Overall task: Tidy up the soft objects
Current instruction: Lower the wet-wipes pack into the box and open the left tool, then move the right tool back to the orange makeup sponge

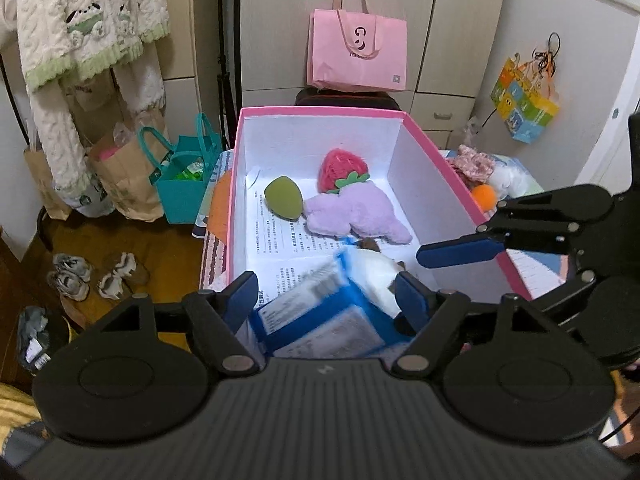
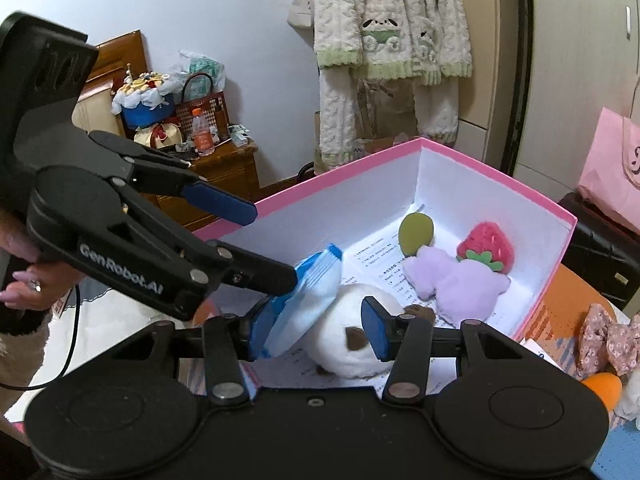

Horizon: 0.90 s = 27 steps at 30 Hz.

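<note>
Here the blue tissue pack (image 1: 320, 312) is hanging just above the near end of the pink box (image 1: 240, 128), beside the white plush (image 2: 352, 340), likely so it drops among the soft things already gathered: purple plush (image 1: 352, 216), strawberry (image 1: 342, 168), green sponge (image 1: 283, 197). The left tool (image 1: 326, 294) is standing wide open around the blurred pack, apparently letting go. The right tool (image 2: 316, 332) is waiting open and empty over the box.

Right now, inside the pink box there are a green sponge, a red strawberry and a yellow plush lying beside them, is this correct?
Not quite: the plush is light purple, not yellow. The left wrist view shows it in the pink box, beside the green sponge and touching the red strawberry. The right wrist view shows the same.
</note>
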Each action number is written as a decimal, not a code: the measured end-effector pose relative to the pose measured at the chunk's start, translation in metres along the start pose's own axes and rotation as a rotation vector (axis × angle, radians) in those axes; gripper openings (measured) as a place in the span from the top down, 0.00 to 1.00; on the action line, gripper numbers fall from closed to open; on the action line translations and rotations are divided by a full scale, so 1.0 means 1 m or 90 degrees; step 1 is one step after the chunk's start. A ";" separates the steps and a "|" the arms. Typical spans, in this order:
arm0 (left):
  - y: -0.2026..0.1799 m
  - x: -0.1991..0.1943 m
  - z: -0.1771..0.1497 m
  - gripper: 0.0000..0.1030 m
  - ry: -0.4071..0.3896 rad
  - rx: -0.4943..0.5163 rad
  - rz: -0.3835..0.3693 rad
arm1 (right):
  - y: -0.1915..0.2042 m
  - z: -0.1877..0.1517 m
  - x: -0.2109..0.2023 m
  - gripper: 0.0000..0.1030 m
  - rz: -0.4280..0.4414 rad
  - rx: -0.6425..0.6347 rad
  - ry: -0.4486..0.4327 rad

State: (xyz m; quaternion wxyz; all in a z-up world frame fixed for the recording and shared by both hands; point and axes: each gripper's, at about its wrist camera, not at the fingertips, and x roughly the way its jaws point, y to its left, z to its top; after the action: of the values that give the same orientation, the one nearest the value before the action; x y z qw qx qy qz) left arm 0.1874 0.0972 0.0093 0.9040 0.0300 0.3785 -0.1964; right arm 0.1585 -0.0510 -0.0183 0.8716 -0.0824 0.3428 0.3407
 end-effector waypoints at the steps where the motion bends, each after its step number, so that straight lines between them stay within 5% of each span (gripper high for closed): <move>1: 0.000 -0.002 0.000 0.27 -0.001 -0.002 -0.002 | 0.001 0.000 -0.002 0.47 -0.003 -0.003 -0.001; 27: -0.072 -0.087 -0.021 0.27 -0.069 0.066 -0.032 | 0.018 -0.024 -0.106 0.46 -0.047 -0.021 -0.015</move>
State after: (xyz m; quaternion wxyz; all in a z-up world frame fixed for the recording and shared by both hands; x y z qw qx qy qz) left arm 0.0905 0.0642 0.0615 0.9153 0.0569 0.3187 -0.2395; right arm 0.0775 -0.1034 0.0345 0.8859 -0.1051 0.3238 0.3150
